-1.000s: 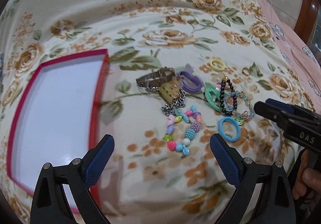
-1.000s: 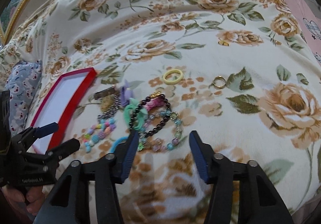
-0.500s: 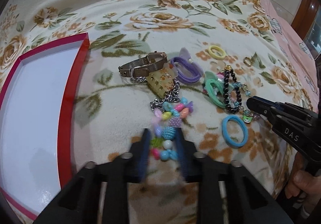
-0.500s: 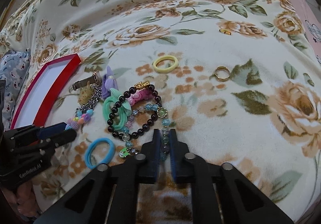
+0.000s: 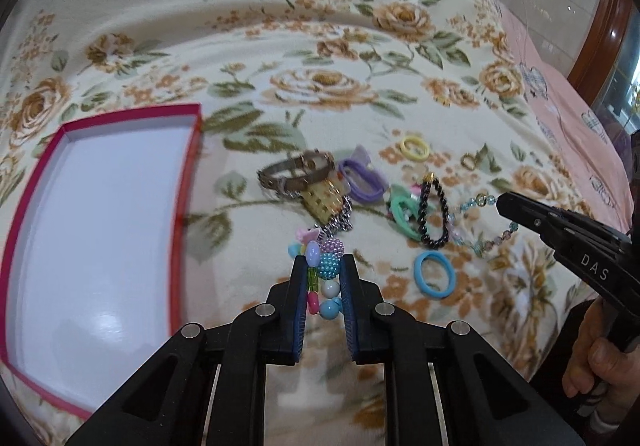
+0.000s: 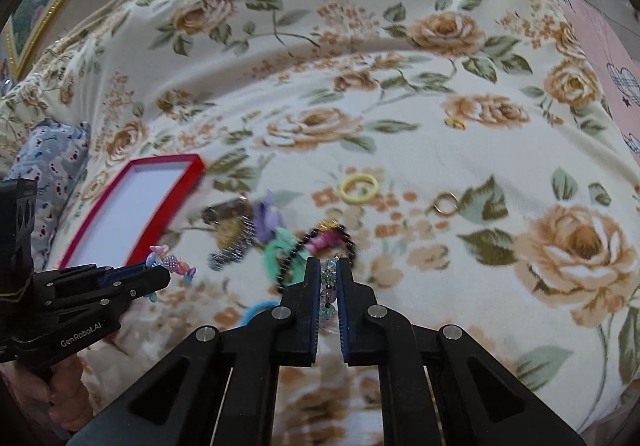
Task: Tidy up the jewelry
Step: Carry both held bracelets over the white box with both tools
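1. Left gripper (image 5: 323, 282): your jaws have just closed and are now clamped on the multicoloured chunky plastic-bead bracelet (image 5: 325, 270); its beads sit between the blue pads, its far end sticks out past the tips.
2. Right gripper (image 6: 329, 286): jaws have just closed too, pinching the pale blue-green crystal-bead bracelet (image 6: 327, 278); in the left wrist view the strand (image 5: 476, 206) runs from the tips back to the pile.
3. Red-rimmed white-lined shallow box (image 5: 188, 174) lies on the floral bedspread (image 5: 320, 46), left of the jewelry, nothing in it.
4. On the spread: brown strap bracelet (image 5: 296, 170), black bead bracelet (image 5: 434, 216), blue hair tie (image 5: 434, 274), yellow hair tie (image 5: 415, 148), small gold ring (image 6: 446, 203).
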Demonstrator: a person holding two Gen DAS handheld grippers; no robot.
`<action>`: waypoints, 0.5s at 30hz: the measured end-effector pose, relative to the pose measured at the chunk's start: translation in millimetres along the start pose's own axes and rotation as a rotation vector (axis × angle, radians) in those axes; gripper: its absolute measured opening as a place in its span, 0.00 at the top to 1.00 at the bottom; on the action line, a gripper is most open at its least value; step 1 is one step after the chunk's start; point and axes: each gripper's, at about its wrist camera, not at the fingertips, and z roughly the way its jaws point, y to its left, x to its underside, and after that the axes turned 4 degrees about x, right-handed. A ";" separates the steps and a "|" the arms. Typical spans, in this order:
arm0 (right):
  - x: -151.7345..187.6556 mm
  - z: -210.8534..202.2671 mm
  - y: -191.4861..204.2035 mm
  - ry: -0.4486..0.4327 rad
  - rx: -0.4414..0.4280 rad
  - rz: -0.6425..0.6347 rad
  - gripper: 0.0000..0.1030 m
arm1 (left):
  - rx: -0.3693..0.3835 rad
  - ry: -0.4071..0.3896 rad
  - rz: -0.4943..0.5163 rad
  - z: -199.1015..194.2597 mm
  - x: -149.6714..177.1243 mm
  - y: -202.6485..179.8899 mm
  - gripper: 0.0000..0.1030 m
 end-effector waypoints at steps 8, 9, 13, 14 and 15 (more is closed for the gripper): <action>-5.4 -11.4 30.8 -0.023 -0.069 -0.031 0.93 | -0.014 -0.051 -0.043 -43.1 10.6 15.7 0.86; -5.2 -11.9 35.2 -0.025 -0.076 -0.037 0.93 | -0.017 -0.055 -0.048 -48.1 12.3 17.6 0.86; -7.3 -10.2 57.4 -0.018 -0.124 -0.067 0.93 | -0.033 -0.071 -0.073 -65.1 18.1 28.5 0.86; -7.6 -8.9 64.3 -0.015 -0.138 -0.077 0.93 | -0.037 -0.074 -0.079 -68.7 19.3 32.0 0.86; -7.1 -8.4 69.9 -0.013 -0.149 -0.085 0.93 | -0.044 -0.077 -0.086 -72.8 20.9 35.6 0.86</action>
